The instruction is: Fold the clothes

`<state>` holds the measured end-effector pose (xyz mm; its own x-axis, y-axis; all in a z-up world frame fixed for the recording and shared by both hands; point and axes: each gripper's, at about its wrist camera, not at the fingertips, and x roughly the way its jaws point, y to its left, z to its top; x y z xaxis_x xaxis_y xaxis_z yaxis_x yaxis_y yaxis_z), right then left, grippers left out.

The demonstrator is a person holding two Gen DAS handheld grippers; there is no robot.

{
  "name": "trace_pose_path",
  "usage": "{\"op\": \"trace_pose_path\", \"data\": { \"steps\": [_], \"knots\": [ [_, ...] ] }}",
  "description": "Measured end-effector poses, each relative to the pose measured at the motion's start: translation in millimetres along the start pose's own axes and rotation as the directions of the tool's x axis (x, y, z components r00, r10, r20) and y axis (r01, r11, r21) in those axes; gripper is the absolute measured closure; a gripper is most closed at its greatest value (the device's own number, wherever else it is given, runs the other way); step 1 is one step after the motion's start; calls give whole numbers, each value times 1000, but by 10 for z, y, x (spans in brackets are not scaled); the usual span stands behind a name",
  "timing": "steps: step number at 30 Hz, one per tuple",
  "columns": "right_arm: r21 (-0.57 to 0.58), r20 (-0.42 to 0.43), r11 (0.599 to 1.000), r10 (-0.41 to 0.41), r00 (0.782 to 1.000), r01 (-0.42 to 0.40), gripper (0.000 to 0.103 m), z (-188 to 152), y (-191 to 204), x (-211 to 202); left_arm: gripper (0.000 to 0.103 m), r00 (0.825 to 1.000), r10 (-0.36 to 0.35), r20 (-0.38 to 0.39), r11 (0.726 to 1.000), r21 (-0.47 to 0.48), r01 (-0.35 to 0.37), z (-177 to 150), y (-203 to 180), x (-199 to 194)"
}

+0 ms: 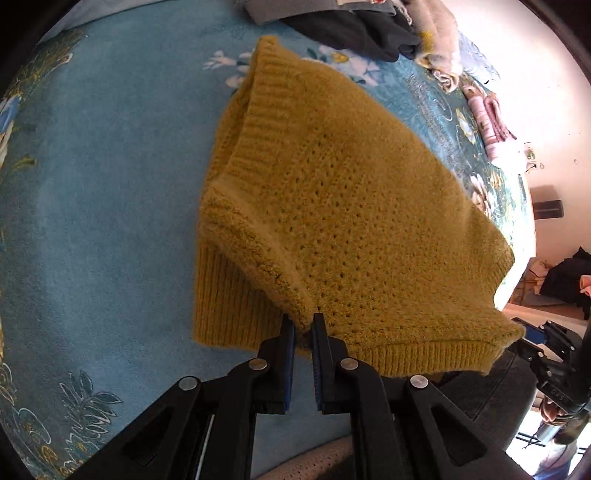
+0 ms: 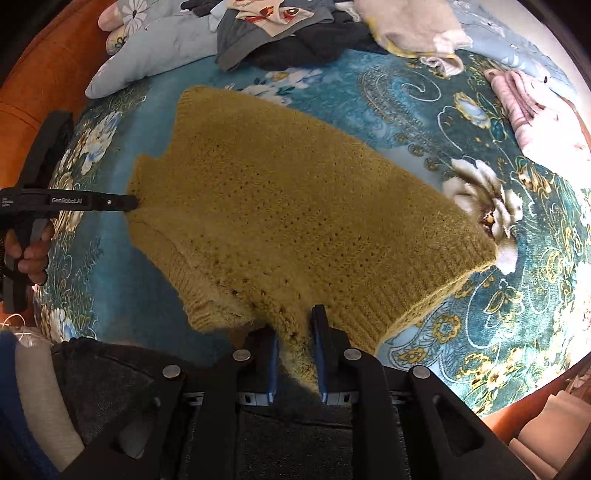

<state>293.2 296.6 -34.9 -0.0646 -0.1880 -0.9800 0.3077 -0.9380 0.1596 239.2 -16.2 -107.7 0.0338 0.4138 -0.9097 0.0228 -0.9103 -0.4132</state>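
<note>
A mustard-yellow knitted sweater (image 1: 332,206) is held up over a blue floral bedspread (image 1: 103,177). My left gripper (image 1: 303,325) is shut on a bunched fold of the sweater at its near edge. My right gripper (image 2: 295,332) is shut on the sweater (image 2: 280,206) near its ribbed hem, with knit pinched between the blue pads. In the right wrist view the left gripper (image 2: 129,202) shows at the sweater's left edge, held by a hand. The right gripper's body shows in the left wrist view (image 1: 546,354) at the lower right.
A pile of dark, grey and cream clothes (image 2: 295,33) lies at the far side of the bedspread (image 2: 461,295). A pink garment (image 2: 532,110) lies far right. A pale blue pillow (image 2: 147,55) sits far left. The bed's edge runs along the right.
</note>
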Motion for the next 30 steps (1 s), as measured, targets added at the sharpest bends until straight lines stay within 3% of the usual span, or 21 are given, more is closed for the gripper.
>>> {"op": "trace_pose_path", "data": {
  "steps": [4,7,8,10,11,13,14,16,18,19,22,24,27,30],
  "knots": [
    [47,28,998,28,999,-29,65,-64,-80,-97,91,997,9,-74,999,36,-6,-73,24,-19],
    [105,92,993,48,995,-58,50,-103,-248,-260,86,1000,4,-27,997,73,-2,-25,50,-251],
    [135,121,990,34,992,-50,47,-118,-336,-312,81,999,19,26,996,84,-22,53,52,-347],
    [236,187,970,11,982,-55,39,-162,-625,-368,47,990,41,133,994,95,-54,253,62,-487],
    [307,222,949,8,975,-78,34,-189,-819,-360,42,982,50,184,993,95,-68,372,69,-530],
    [488,262,861,14,965,-144,33,-240,-1257,-234,40,968,81,238,993,69,-100,668,97,-492],
    [589,267,785,37,963,-193,33,-279,-1472,-125,40,963,94,253,992,54,-111,825,115,-457],
    [752,292,590,104,951,-295,33,-354,-1860,94,40,965,97,243,995,0,-100,1129,192,-352],
    [808,354,441,167,920,-391,33,-394,-2078,263,39,974,60,218,997,-62,-47,1374,284,-242],
    [818,368,404,181,912,-410,33,-378,-2143,341,39,976,43,213,995,-96,-23,1450,322,-211],
    [848,346,357,189,919,-392,33,-308,-2217,548,34,970,-8,241,990,-133,42,1594,426,-134],
    [872,321,327,180,930,-364,33,-285,-2230,685,33,973,4,232,988,-152,32,1633,458,-75],
    [896,247,338,157,956,-287,33,-224,-2231,873,33,979,-27,204,987,-149,58,1727,418,37],
    [887,244,358,172,954,-291,33,-140,-2172,926,35,978,-46,205,991,-116,71,1738,322,56]
  ]
}}
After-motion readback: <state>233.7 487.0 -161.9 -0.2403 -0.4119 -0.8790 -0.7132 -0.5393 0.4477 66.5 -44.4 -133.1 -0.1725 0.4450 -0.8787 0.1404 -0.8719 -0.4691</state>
